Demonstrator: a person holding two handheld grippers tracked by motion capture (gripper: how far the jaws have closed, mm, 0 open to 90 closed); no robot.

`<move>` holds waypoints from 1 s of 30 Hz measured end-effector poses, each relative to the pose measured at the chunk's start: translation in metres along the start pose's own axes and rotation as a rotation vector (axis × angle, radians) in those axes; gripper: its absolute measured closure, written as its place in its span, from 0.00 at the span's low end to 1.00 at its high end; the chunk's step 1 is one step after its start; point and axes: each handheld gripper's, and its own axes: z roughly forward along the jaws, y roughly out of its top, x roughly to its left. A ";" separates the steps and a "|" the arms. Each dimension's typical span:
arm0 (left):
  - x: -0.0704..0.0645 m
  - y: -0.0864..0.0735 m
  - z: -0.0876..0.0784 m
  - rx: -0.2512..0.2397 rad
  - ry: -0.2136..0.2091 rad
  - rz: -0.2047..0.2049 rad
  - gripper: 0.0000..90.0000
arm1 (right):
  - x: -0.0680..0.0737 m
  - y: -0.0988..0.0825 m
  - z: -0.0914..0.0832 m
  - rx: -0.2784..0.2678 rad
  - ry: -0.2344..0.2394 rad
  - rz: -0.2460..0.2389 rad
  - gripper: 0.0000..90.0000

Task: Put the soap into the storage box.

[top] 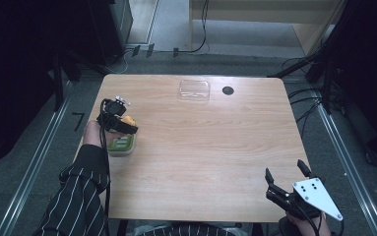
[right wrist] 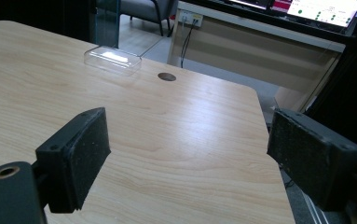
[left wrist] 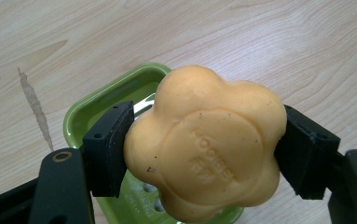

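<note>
Orange soap bar (left wrist: 209, 144), flower-shaped with rounded lobes, a raised round centre stamped with faint lettering too soft to read, a few dark specks on the skin. Clamped between both black pads of the left gripper (left wrist: 204, 149), pads pressing at 9 and 3 o'clock of the bar. Held just above a green soap dish (left wrist: 97, 107), probably clear of it, though contact is hard to judge from this angle. Slotted insert visible in the dish beneath the bar.

In the high view, soap (top: 128, 120) and dish (top: 121, 144) at about 9 o'clock on the wooden bench (top: 201, 147), near its edge, striped sleeve (top: 78, 196) behind. Clear plastic lid (top: 194, 90) at 12 o'clock, small dark round hole (top: 228, 90) just beside it at its 3 o'clock. Right gripper (top: 284, 172) at 5 o'clock, released, jaws wide with nothing between them, well apart from the soap. Nothing blocking the dish besides the bar itself.
</note>
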 end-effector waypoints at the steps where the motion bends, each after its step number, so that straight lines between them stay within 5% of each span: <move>1: 0.001 -0.001 0.001 -0.001 0.005 -0.005 0.31 | 0.000 0.000 0.000 0.000 0.000 -0.001 0.15; 30: 0.021 -0.014 0.021 0.041 0.042 -0.079 0.31 | 0.000 0.000 0.000 -0.002 0.001 0.000 0.15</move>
